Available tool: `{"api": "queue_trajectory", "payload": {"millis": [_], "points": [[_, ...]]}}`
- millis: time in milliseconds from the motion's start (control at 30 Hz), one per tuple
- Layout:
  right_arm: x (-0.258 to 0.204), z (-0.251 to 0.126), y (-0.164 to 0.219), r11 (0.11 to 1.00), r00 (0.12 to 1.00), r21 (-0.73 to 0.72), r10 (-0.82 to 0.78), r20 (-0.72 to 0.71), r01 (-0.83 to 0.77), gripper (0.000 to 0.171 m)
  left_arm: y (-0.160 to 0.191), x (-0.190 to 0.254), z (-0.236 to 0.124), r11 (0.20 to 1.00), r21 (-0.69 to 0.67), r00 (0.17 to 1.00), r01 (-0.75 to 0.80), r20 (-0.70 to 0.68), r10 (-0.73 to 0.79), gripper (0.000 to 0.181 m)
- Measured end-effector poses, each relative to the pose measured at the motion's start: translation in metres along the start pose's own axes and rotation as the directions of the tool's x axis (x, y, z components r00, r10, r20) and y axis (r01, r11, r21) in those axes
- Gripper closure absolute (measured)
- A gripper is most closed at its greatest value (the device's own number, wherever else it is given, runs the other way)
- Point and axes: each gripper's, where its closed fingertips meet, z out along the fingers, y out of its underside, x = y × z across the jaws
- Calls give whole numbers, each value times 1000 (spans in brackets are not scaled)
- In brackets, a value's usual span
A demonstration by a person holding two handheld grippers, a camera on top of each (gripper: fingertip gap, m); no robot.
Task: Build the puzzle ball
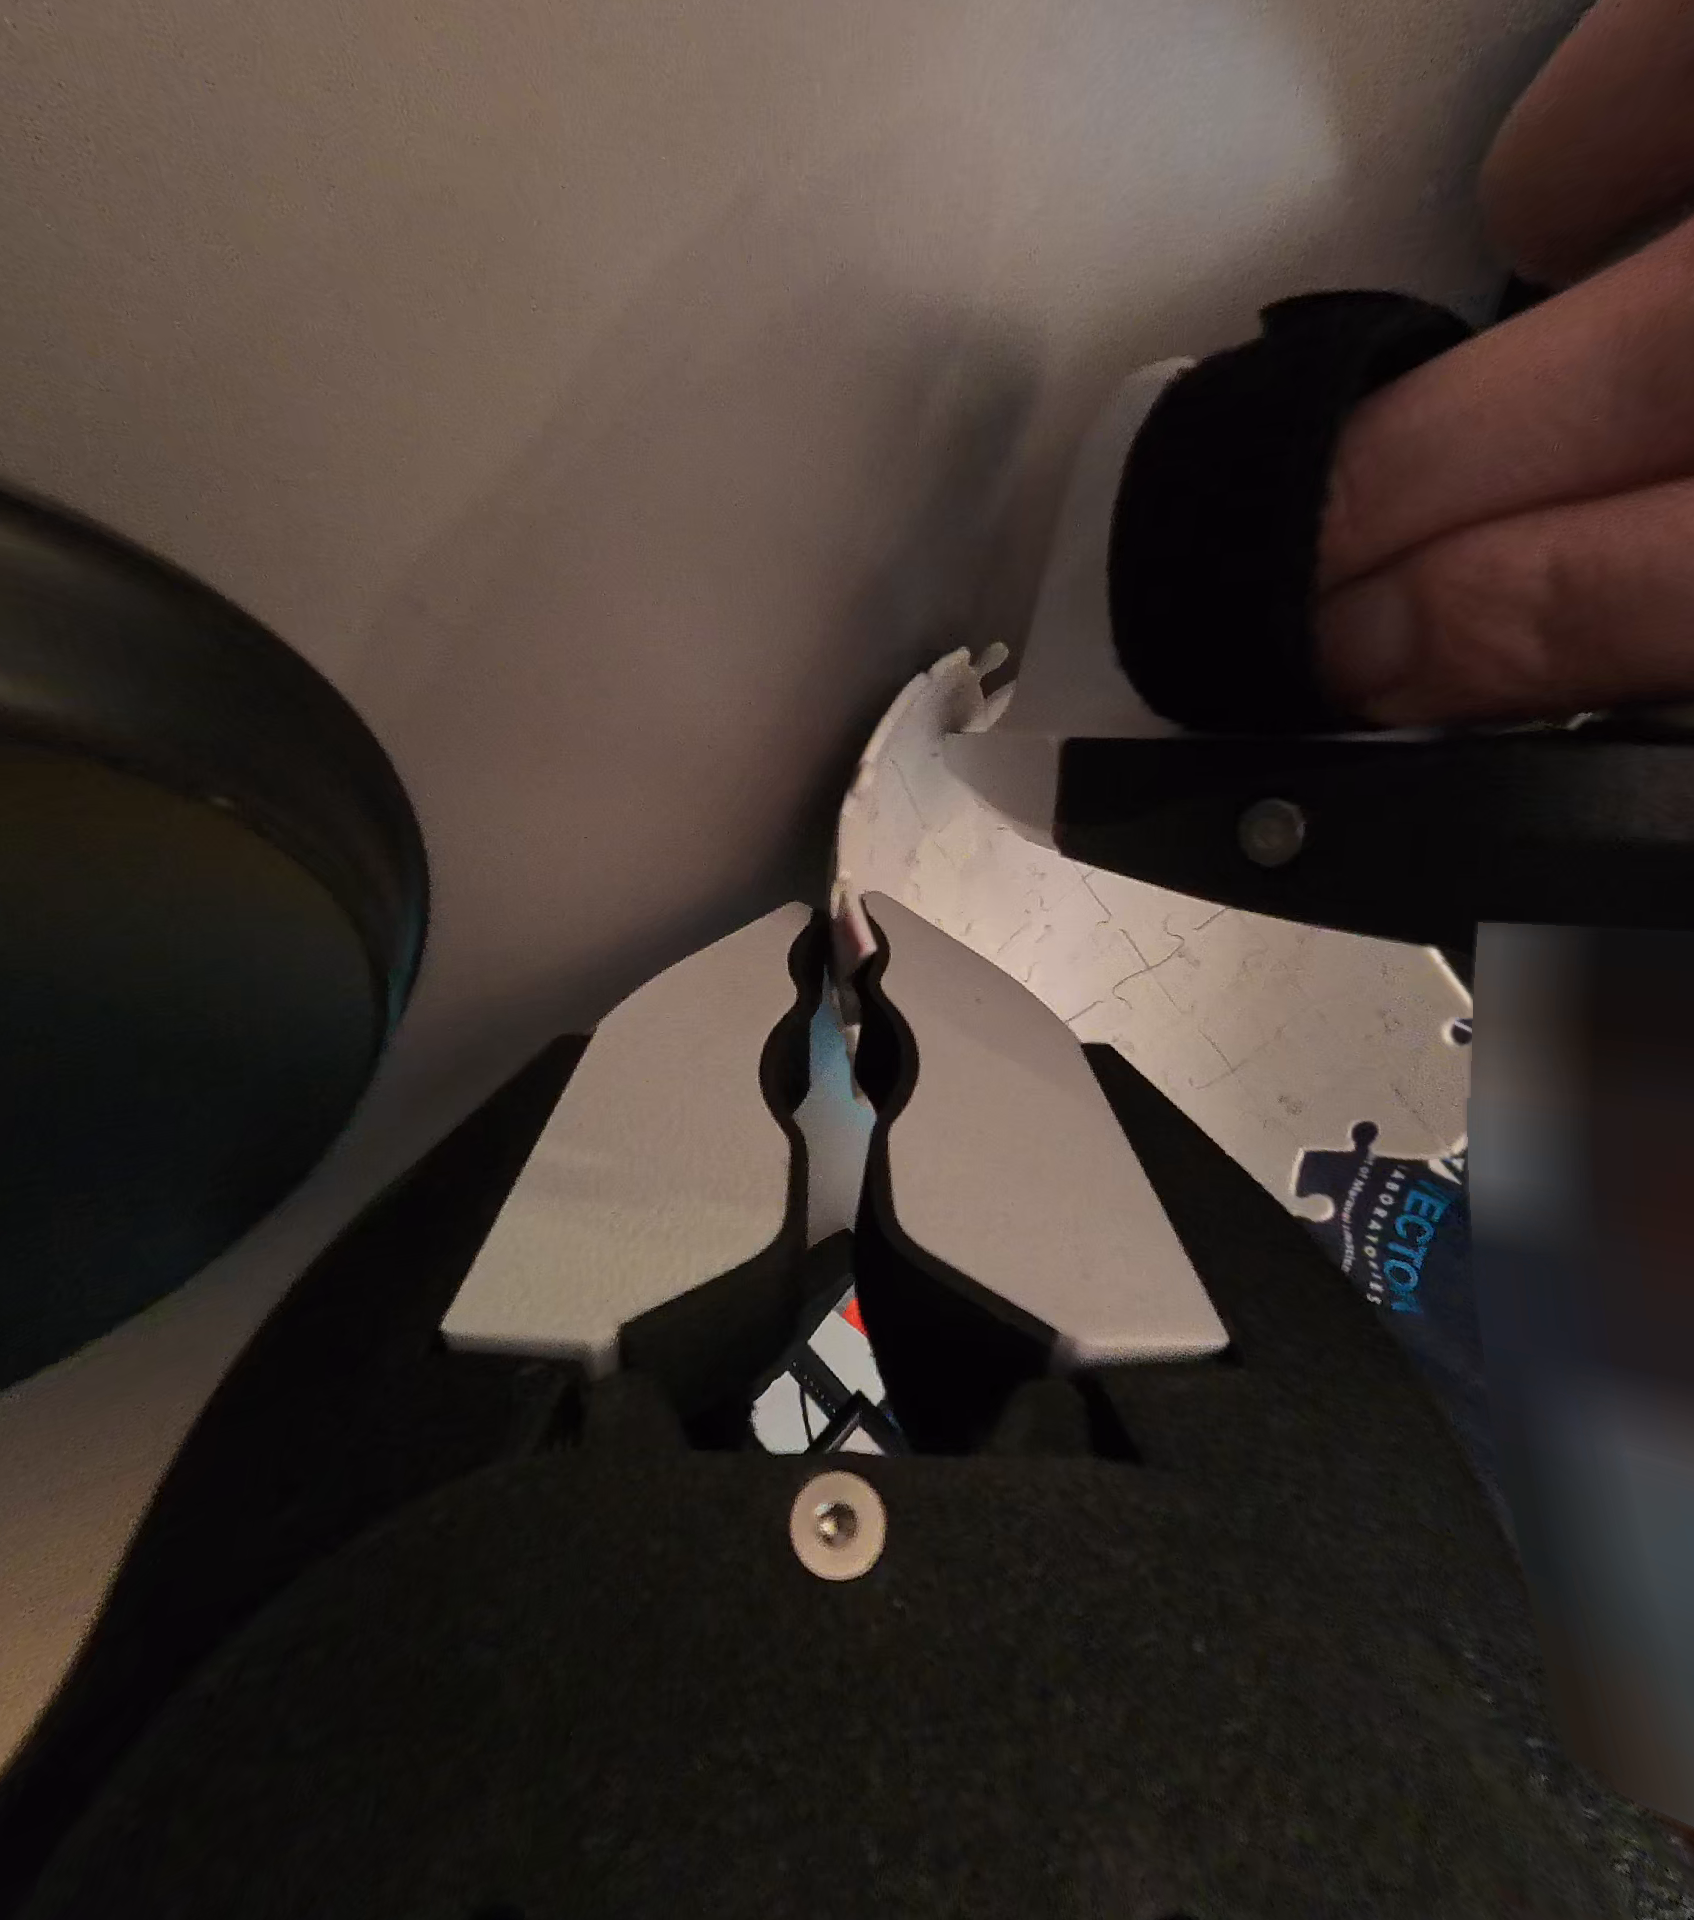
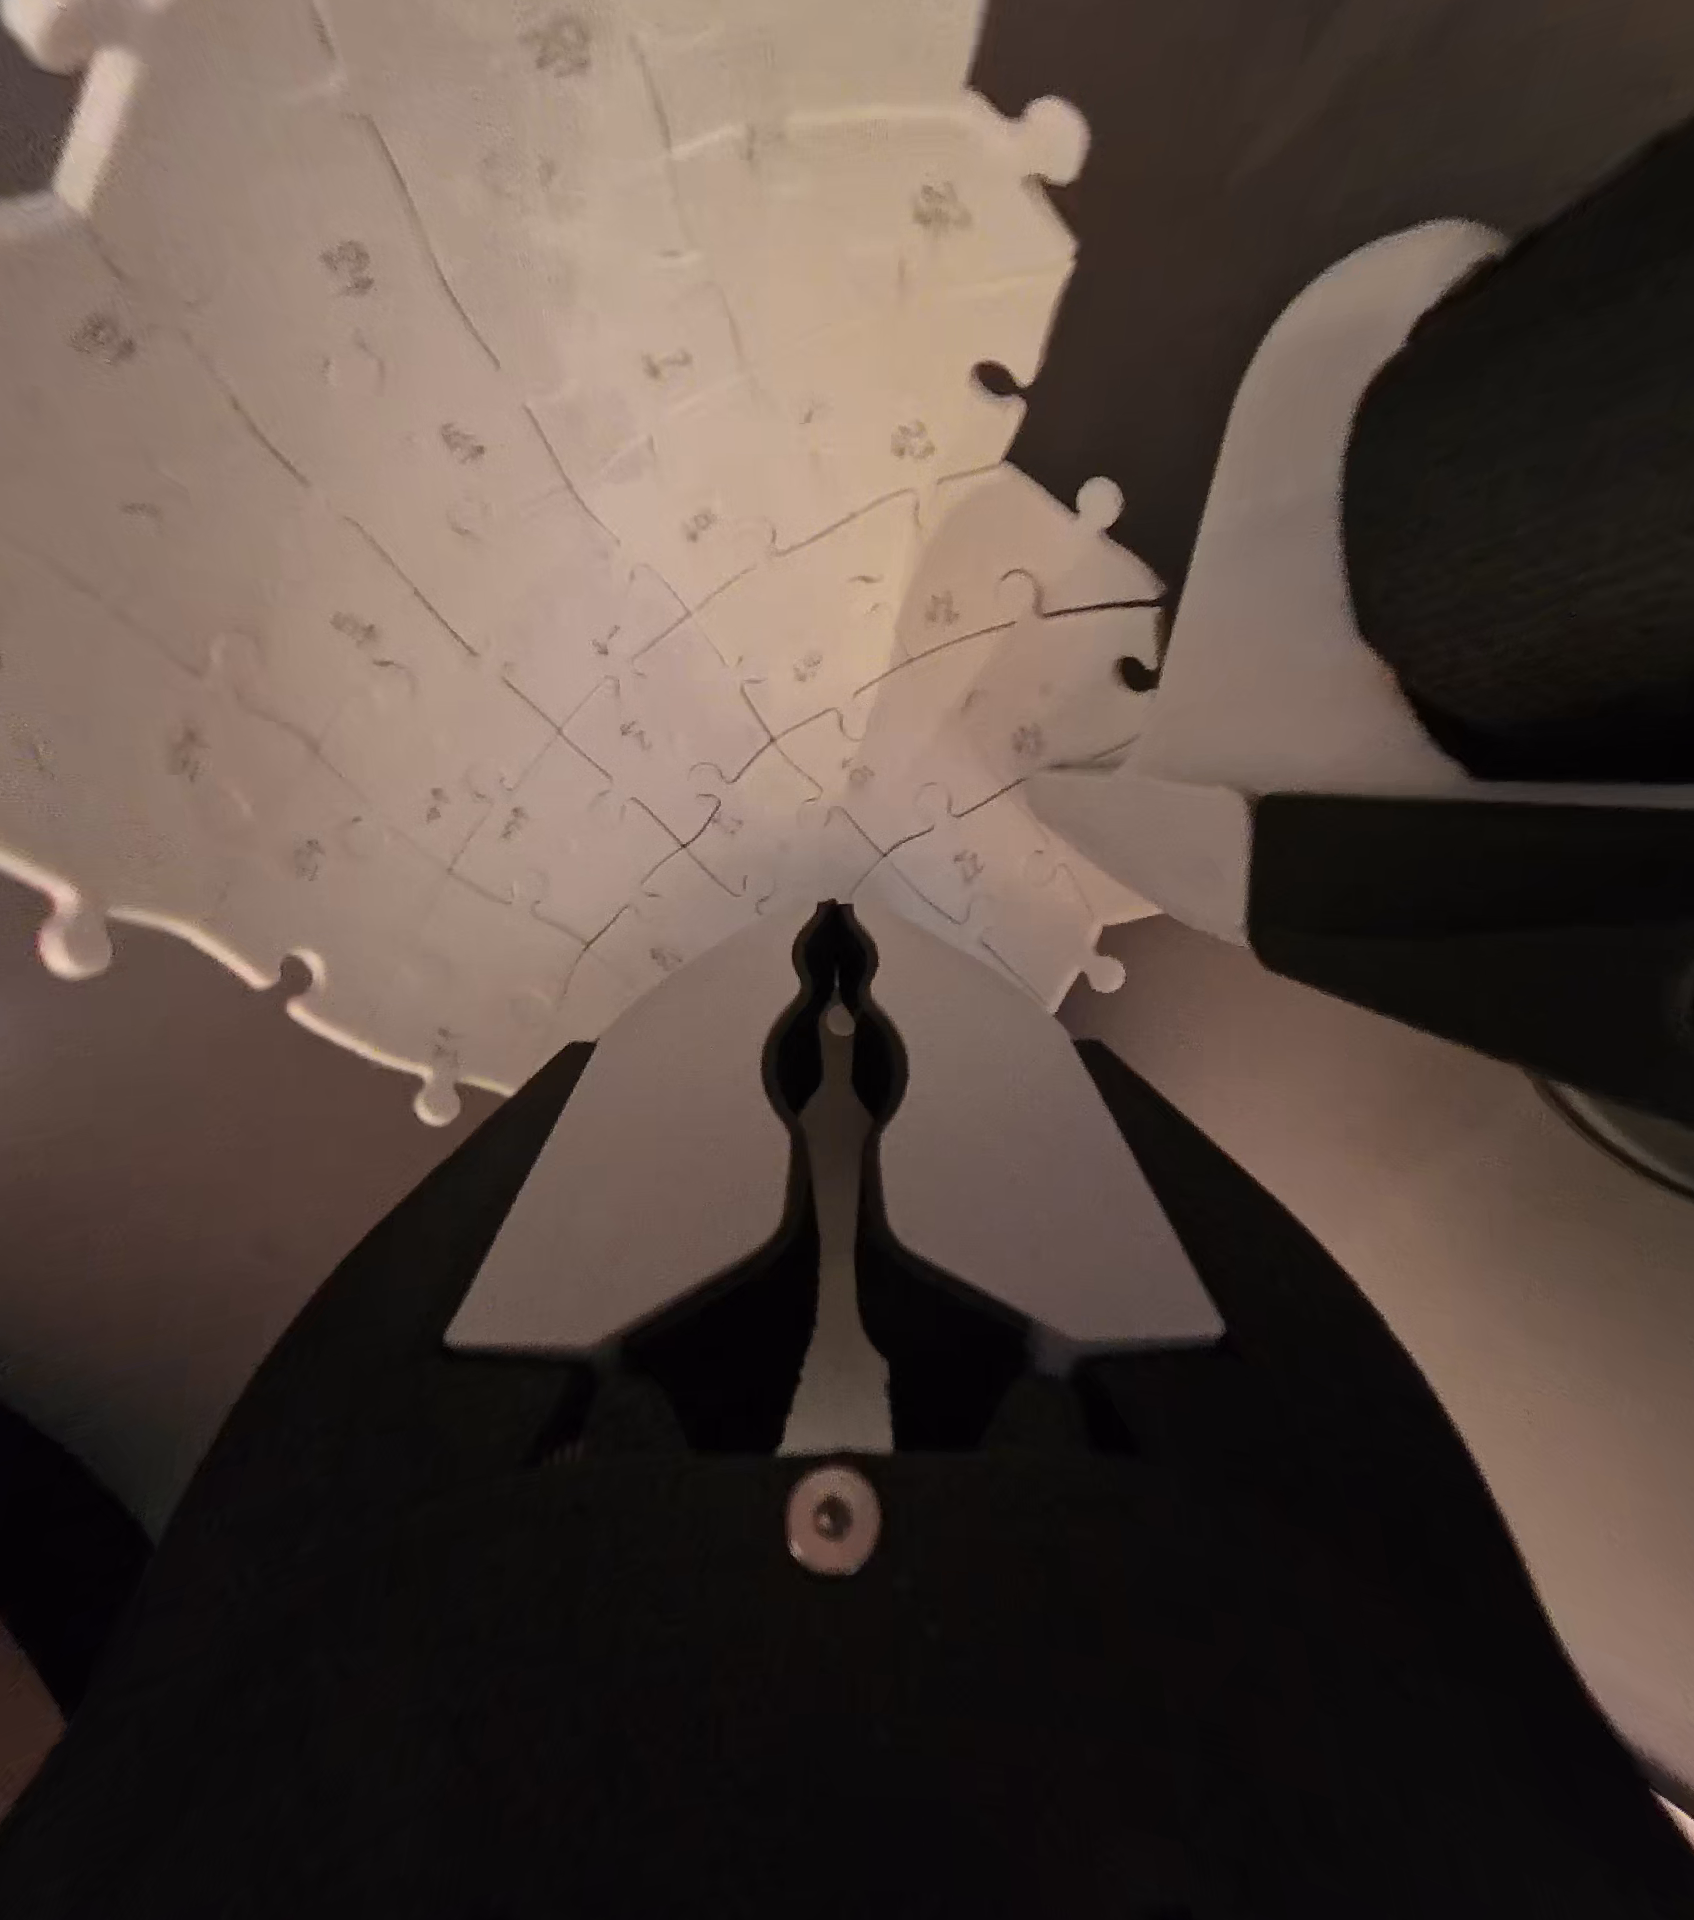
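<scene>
Table (image 1: 614, 312), pale, bears a dark round dish (image 1: 95, 935) at left. Shell (image 2: 510, 468): the part-built puzzle ball, a thin curved sheet of interlocked white pieces, held aloft between both grippers; probably light, springy, apt to unclip. Left gripper (image 1: 845, 940) pinches its edge; right gripper (image 2: 832, 914) is clenched at its rim. Grip near seams, gently.

Printed lettering, white and blue, on dark outer face of puzzle ball (image 1: 1383, 1236), right side. Small grey printed marks across pale inner faces of pieces (image 2: 531, 499), blurred.
</scene>
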Motion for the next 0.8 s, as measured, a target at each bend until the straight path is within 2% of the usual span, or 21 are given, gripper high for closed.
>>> {"api": "queue_trajectory", "payload": {"millis": [133,233,333,467,533,567,800], "points": [[2,-5,-2,1000,1000,17,6,-13,-6,170,-1,-1,0,1000,7,1000,-4,18,4,179],[8,-29,-19,983,998,179,53,-29,-47,170,-1,-1,-2,999,30,1000,-14,24,13,179],[29,-55,-25,930,979,336,187,-75,-152,170,-1,-1,-5,997,78,999,-27,38,24,178],[47,-56,-21,862,952,436,304,-33,-261,170,-3,0,-10,981,172,992,-93,100,77,177],[49,-52,-22,837,943,455,332,16,-302,166,-4,3,-14,966,222,986,-134,130,107,175],[52,-51,-21,829,936,458,350,18,-319,137,-4,3,-15,958,241,981,-155,150,121,175],[49,-38,-23,869,946,397,325,-7,-296,137,-2,5,-21,902,357,958,-241,236,163,173]]}}
